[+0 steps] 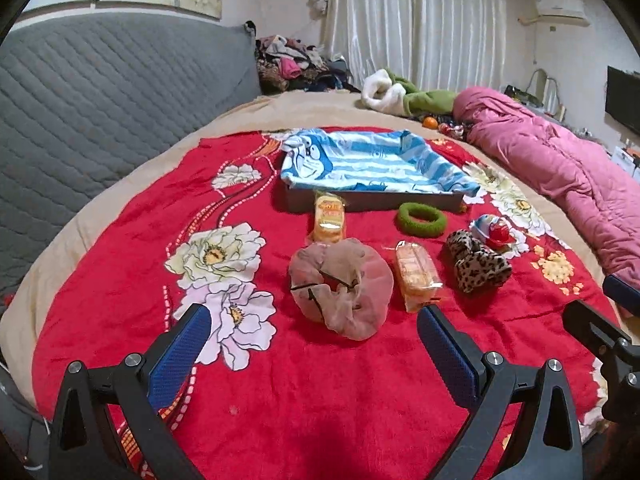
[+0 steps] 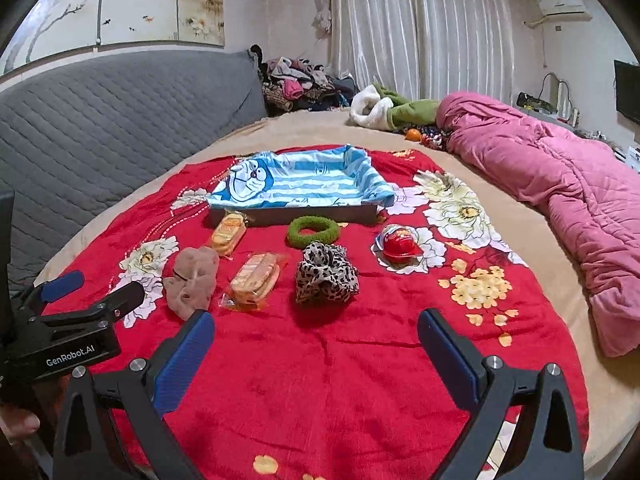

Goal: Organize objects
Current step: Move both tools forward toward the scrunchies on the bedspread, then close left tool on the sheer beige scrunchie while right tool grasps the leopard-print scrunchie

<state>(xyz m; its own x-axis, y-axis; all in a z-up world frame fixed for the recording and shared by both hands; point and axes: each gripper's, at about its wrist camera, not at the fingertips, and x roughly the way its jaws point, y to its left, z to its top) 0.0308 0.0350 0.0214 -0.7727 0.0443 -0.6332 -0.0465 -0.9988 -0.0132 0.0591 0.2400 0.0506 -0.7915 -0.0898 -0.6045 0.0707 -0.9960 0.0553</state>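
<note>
left gripper point(image 1: 314, 330) jaws wide apart, empty | right gripper point(image 2: 316, 332) jaws wide apart, empty | tray point(image 2: 362, 213) lined with blue-striped cartoon cloth | green ring scrunchie point(image 2: 313, 231) just before tray | leopard-print scrunchie point(image 2: 325, 273) nearer than green one

My blue-padded left gripper point(image 1: 314, 334) hovers over a red blanket point(image 1: 360, 392) with white flowers. At twelve o'clock, a blue-striped tray liner point(image 1: 360, 160); at two, a leopard-print scrunchie point(image 1: 476, 260) and green scrunchie point(image 1: 421, 219).

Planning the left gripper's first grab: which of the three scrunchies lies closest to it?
The beige mesh scrunchie, directly ahead of the open left gripper. The leopard scrunchie and green scrunchie lie farther off, to its right.
</note>
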